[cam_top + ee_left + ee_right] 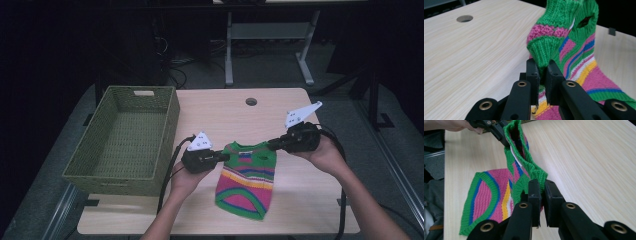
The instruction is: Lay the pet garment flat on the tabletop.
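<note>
A small knitted sweater (247, 177) with green trim and pink, yellow and blue stripes lies near the front of the wooden table (220, 112). Its hem rests on the wood and its neck end is lifted. My left gripper (225, 156) is shut on the sweater's left sleeve; in the left gripper view the jaws (542, 71) pinch the green cuff of the sweater (574, 60). My right gripper (272, 145) is shut on the opposite shoulder. In the right gripper view the jaws (542, 188) clamp the green edge of the sweater (489, 197), and the left gripper (499, 132) holds the far side.
A green woven basket (170, 125) with nothing inside stands on the table's left side, close to my left hand. A round cable hole (251, 101) sits near the table's far edge. Bare wood lies right of and behind the sweater. Desk legs and cables stand on the dark floor beyond.
</note>
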The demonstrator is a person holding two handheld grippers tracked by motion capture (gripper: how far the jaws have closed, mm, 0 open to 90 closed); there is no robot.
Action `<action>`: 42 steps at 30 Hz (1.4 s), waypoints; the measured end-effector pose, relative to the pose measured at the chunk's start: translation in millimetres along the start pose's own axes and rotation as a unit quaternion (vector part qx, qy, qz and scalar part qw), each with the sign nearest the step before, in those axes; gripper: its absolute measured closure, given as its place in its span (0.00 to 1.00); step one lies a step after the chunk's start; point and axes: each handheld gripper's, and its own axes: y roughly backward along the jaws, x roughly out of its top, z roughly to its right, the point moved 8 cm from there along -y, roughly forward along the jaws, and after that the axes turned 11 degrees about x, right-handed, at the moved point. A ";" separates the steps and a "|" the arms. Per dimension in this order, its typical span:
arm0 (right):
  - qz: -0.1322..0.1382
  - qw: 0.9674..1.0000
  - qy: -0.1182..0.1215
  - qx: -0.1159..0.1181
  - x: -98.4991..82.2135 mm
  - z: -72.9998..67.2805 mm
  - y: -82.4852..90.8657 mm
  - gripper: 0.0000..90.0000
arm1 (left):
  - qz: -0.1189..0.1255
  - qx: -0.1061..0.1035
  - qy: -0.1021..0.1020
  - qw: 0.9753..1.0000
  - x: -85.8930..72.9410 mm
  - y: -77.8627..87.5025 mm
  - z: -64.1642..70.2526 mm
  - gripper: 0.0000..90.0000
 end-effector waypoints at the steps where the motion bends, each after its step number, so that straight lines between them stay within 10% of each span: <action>1: -0.001 1.000 -0.002 0.000 -0.3 2.8 -0.7 0.93 | -0.001 0.003 0.004 1.000 -0.7 -1.1 -2.0 0.92; 16: 0.022 0.999 -0.042 -0.014 0.0 48.4 -15.1 0.93 | -0.012 0.014 0.046 0.999 1.5 -27.3 -24.4 1.00; 28: 0.009 0.997 -0.073 -0.025 3.8 90.4 -35.3 0.93 | -0.020 0.015 0.033 0.999 4.6 -35.9 -23.2 1.00; 31: 0.012 0.994 -0.094 -0.059 2.0 109.1 -40.5 0.69 | -0.024 0.015 0.030 0.999 5.5 -39.9 -22.7 0.94; 35: 0.018 0.987 -0.141 -0.071 -7.3 123.6 -41.3 0.62 | -0.025 0.012 0.026 0.999 5.0 -44.3 -17.7 0.87; 42: 0.019 0.988 -0.143 -0.059 -19.8 113.5 -38.1 0.58 | -0.026 0.013 0.021 0.999 6.1 -44.1 -12.4 0.81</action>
